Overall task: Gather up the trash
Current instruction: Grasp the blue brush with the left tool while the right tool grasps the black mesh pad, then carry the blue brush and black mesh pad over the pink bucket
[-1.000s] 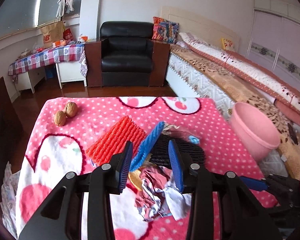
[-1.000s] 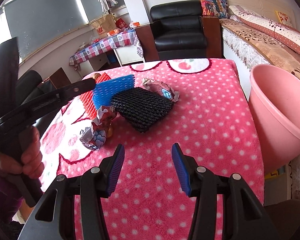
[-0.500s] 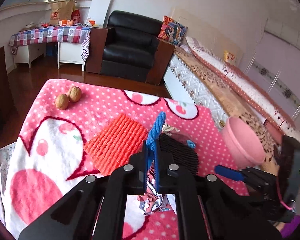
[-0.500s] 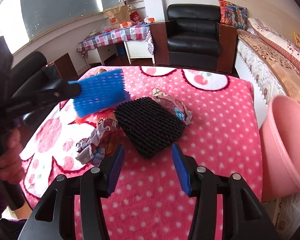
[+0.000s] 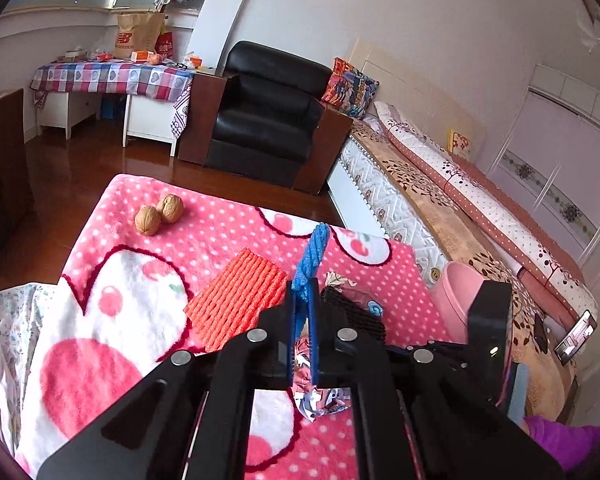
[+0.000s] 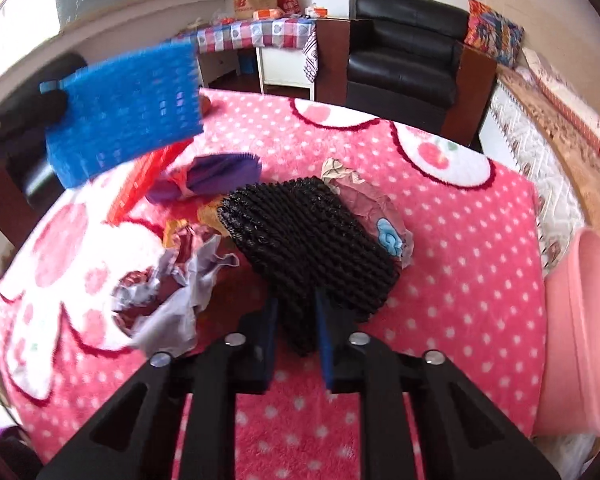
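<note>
**Both grippers now clamped on foam netting**

Two grips have been made within the last second. The left gripper [image 5: 302,316], whose jaws stood wide apart over the pile a second ago, is seen pinched together on the blue foam mesh sleeve [image 5: 311,258], and the sleeve has been lifted clear of the pink polka-dot fleece blanket [image 5: 228,220]; in the right wrist view it hangs in the air at the upper left, somewhat blurred [image 6: 124,110]. The right gripper [image 6: 296,330] has just been closing, and its blue pads are now pressed on the near corner of the black foam mesh sleeve [image 6: 308,248], which is bunched between them. Whether the black sleeve has left the blanket cannot be told for certain; most of it appears to rest there.

Left on the blanket are the orange-red ribbed foam sleeve [image 5: 236,298], a crumpled silver and maroon foil wrapper [image 6: 168,292], a pinkish wrapper with a blue flower print [image 6: 374,216] tucked against the far side of the black sleeve, and a small purple piece [image 6: 216,172] (its material is unclear). Two walnuts [image 5: 158,214] lie well apart from the pile.

The pink plastic bin [image 6: 580,328] stands beside the blanket's right edge. Two pieces are judged ready to be carried to it; several remain to be collected.
</note>
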Demonstrator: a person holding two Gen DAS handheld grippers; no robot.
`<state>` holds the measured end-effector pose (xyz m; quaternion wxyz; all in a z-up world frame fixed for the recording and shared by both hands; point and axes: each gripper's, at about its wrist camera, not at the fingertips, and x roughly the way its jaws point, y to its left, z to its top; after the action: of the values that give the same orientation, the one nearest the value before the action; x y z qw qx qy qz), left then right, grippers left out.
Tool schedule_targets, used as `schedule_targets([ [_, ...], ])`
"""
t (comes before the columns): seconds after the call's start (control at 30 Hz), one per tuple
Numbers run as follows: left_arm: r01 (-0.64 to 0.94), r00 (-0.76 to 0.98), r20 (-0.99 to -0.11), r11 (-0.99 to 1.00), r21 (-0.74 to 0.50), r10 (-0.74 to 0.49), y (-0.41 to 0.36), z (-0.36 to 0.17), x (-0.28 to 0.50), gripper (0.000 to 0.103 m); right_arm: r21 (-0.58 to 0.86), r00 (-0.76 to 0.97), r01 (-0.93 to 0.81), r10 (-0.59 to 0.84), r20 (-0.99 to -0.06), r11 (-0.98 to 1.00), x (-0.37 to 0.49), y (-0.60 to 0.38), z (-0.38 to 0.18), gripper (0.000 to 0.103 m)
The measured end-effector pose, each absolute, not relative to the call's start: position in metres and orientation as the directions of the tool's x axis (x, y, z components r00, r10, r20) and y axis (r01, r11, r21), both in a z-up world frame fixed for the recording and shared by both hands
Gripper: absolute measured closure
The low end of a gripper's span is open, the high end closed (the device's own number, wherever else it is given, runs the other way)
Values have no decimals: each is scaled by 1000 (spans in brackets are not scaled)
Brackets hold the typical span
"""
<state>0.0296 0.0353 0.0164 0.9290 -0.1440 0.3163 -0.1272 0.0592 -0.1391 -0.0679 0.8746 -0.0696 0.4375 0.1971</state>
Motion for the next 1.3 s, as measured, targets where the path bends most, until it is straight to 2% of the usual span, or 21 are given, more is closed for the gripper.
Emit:
schedule_targets([
  [0.17,161,764,-544,919,-359,-346,33,19,28,98,214,530,-378,400,-748,901,43,-167,-49,91],
  [0.6,234,739,-543,907,-349,-399,-2,23,23,98,490,579,-205,509,-637,847,9,-250,-28,91],
  [0.9,336,702,-532,879,-338,-473,-60,27,24,98,494,685,-132,440,-581,859,-7,-292,-11,91],
  [1.3,501,629,-503,804,-321,-593,-164,32,41,98,487,792,92,232,-564,869,-15,-389,2,91],
])
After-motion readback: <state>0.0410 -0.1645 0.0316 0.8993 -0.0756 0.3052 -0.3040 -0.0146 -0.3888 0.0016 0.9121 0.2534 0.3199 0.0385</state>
